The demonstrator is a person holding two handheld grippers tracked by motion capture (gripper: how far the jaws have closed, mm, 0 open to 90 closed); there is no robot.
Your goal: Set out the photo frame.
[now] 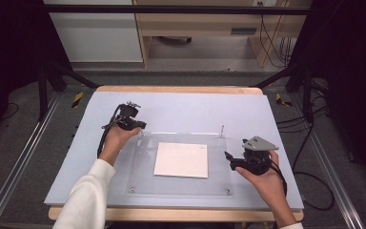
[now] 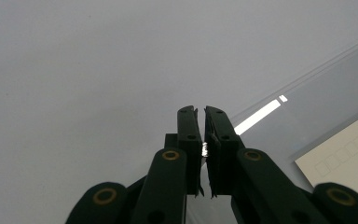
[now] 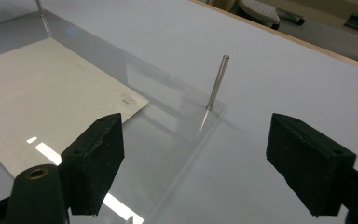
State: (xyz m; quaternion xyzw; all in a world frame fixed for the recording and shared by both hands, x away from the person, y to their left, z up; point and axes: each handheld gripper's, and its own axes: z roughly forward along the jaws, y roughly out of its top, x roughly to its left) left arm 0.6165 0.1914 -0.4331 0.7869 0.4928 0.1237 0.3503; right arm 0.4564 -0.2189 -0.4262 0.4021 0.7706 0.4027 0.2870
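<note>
High view shows a clear rectangular acrylic plate [image 1: 181, 186] lying flat on the pale blue-grey counter [image 1: 181, 107], with a white square paper sheet [image 1: 181, 160] at its middle, whether under or on the plate cannot be told. Thin upright metal pins stand at the plate's corners; the far-right pin [image 1: 222, 130] is plain to see.

Left tool [image 1: 140, 125] sits at the plate's far-left corner. In the left gripper view its jaws are clenched, almost touching, with a small bright sliver between them; whether they pinch anything cannot be told.

Right tool [image 1: 228, 160] hovers at the plate's right edge, just beside the sheet. In the right gripper view its jaws stand wide apart, released and empty, with the far-right pin between them farther off.

Risks, as judged:
- The plate looks smooth and hard to see; a tool closing on its edge may slip off.
- A sideways knock could bend a pin or shift the plate.
- Lifting the plate unevenly could let the sheet slide out of place.
</note>
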